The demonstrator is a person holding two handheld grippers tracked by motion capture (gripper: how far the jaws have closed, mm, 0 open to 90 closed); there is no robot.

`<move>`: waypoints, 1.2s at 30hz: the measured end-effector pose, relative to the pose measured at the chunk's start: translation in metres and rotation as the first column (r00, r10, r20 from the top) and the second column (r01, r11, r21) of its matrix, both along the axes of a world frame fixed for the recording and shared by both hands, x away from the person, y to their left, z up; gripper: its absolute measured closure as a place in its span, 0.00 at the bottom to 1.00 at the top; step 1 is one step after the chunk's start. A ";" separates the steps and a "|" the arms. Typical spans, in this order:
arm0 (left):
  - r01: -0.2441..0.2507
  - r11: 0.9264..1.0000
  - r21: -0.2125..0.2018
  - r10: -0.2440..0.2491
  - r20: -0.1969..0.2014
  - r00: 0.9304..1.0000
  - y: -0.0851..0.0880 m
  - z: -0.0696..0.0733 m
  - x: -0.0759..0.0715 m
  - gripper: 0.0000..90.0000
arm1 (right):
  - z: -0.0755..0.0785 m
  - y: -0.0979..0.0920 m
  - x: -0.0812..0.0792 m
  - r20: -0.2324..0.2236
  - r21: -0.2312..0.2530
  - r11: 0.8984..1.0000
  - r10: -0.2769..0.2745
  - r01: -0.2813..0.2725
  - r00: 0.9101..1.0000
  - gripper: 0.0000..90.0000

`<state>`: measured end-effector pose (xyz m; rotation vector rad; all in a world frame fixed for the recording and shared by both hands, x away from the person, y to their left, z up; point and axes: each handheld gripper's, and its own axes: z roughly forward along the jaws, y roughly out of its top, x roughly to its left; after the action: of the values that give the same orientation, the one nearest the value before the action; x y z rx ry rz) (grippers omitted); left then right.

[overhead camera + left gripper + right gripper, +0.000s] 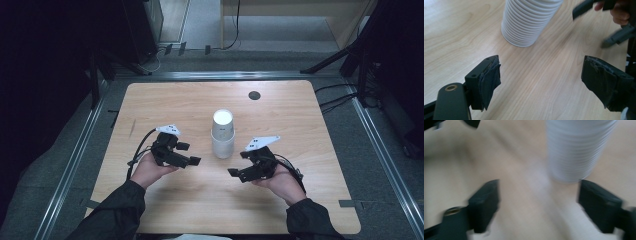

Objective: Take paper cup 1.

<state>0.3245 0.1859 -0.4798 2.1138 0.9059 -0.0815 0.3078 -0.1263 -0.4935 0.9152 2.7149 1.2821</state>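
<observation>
The stack of white paper cups [223,134] stands upside down on the wooden table [165,102], between our two grippers and a little beyond their tips. Our left gripper [189,154] holds its jaws wide with nothing between them; in its own view the stack [529,21] rises ahead and slightly left of the gap, clear of both pads, and the right gripper [599,22] shows beyond it at the upper right. Our right gripper [239,164] is also spread wide and empty; in its blurred view the stack [575,150] stands just ahead of the right-hand jaw, and we cannot tell whether they touch.
</observation>
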 end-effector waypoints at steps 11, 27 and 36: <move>0.019 0.998 0.063 -0.024 0.069 0.997 -0.002 0.002 -0.006 0.17 | 0.019 -0.007 0.007 -0.063 0.050 0.997 -0.061 0.064 0.996 0.28; 0.055 0.995 0.084 -0.064 0.109 0.992 -0.004 0.005 -0.011 0.18 | 0.029 -0.029 0.009 0.052 -0.010 0.990 -0.137 0.138 0.989 0.41; 0.041 0.992 0.115 -0.055 0.118 0.991 0.004 0.005 -0.018 0.18 | 0.031 -0.033 0.018 0.059 -0.031 0.996 -0.083 0.085 0.995 0.36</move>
<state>0.3069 0.1902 -0.4749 2.2193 0.8040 0.0745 0.3256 -0.1591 -0.4628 0.9623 2.6166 1.2245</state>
